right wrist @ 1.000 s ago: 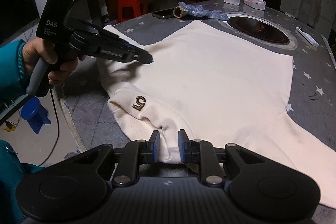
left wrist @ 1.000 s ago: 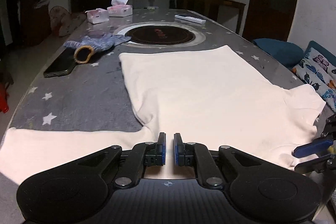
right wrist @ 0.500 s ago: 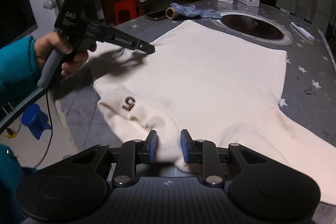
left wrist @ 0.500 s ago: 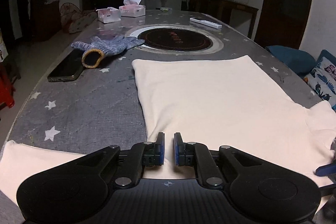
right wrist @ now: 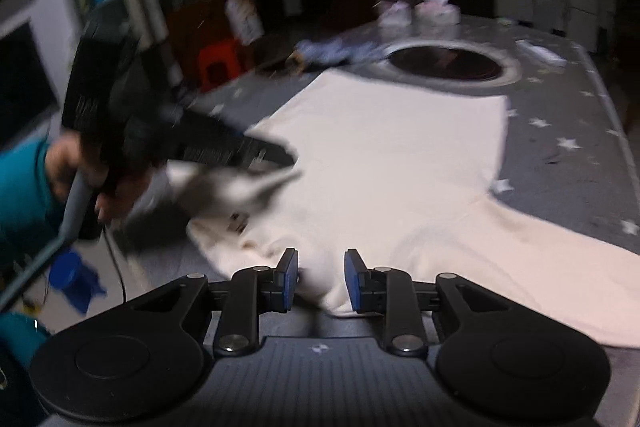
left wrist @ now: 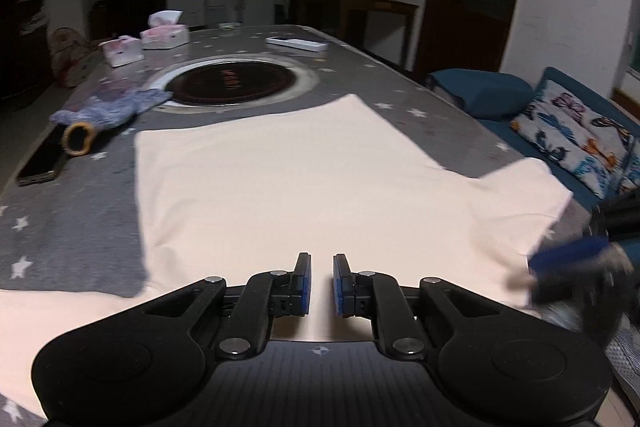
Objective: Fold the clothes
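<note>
Cream shirt (left wrist: 304,187) lies flat on the table (left wrist: 72,227); left tool (left wrist: 319,285) and right tool (right wrist: 321,277) both hover slightly parted.

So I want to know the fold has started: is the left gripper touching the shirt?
Cannot tell. The left wrist view shows the left gripper over the shirt, no cloth between its parted jaws; the right wrist view is too blurred.

Both wrist views low, close, facing across shared table (left wrist: 72,227)
</note>
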A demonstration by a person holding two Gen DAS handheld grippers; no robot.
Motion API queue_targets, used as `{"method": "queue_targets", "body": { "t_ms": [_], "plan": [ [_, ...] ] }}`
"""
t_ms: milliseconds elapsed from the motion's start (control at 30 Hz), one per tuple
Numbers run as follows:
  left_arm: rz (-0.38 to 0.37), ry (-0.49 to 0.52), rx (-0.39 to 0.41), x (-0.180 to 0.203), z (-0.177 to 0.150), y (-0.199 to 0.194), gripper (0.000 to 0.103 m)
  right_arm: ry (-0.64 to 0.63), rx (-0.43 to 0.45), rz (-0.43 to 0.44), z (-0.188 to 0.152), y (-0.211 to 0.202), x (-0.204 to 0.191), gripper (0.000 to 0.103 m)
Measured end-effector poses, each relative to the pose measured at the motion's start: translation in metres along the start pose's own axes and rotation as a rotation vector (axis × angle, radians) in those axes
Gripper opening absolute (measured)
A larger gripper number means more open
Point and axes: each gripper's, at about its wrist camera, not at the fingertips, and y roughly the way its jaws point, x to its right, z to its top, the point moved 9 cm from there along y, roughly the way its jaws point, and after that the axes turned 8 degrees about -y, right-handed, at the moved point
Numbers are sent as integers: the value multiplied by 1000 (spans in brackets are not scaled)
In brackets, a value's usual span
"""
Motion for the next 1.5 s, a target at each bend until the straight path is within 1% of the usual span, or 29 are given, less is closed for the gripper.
{"method": "queue_targets", "body": {
  "t_ms": [167,267,367,533,600,700,800,933,1000,1067,1133,1267,1367,1500],
  "plan": [
    [-61,45,-12,31,-5,6,13,130,41,-125,-10,-20,40,24],
    [-94,85,-27,52,-10,11,13,144,45,-201,-14,-21,59,24],
    [-119,122,-39,69,-14,14,13,155,43,-220,-18,-15,68,24],
    [-130,160,-38,84,-9,17,13,121,-29,-235,-35,-3,66,24],
    [-138,170,-31,93,-3,21,13,107,-43,-232,-41,-6,61,24],
    [-151,193,-24,107,1,29,13,123,-42,-232,-49,-17,58,24],
    [-167,223,-27,122,1,39,13,184,-7,-249,-52,-31,68,24],
    [-202,255,-54,138,-8,50,13,282,22,-333,-60,-48,96,24],
    [-216,274,-69,145,-15,53,13,318,28,-358,-64,-53,107,24],
    [-222,296,-66,150,-21,52,15,345,33,-382,-68,-57,118,24],
    [-235,307,-67,154,-25,50,19,361,39,-413,-71,-59,130,24],
    [-255,305,-77,155,-27,47,21,453,69,-470,-81,-67,159,24],
    [-255,303,-77,154,-27,45,23,550,105,-486,-91,-76,179,24],
    [-252,301,-77,154,-29,44,25,705,154,-461,-108,-83,204,25]
  ]
}}
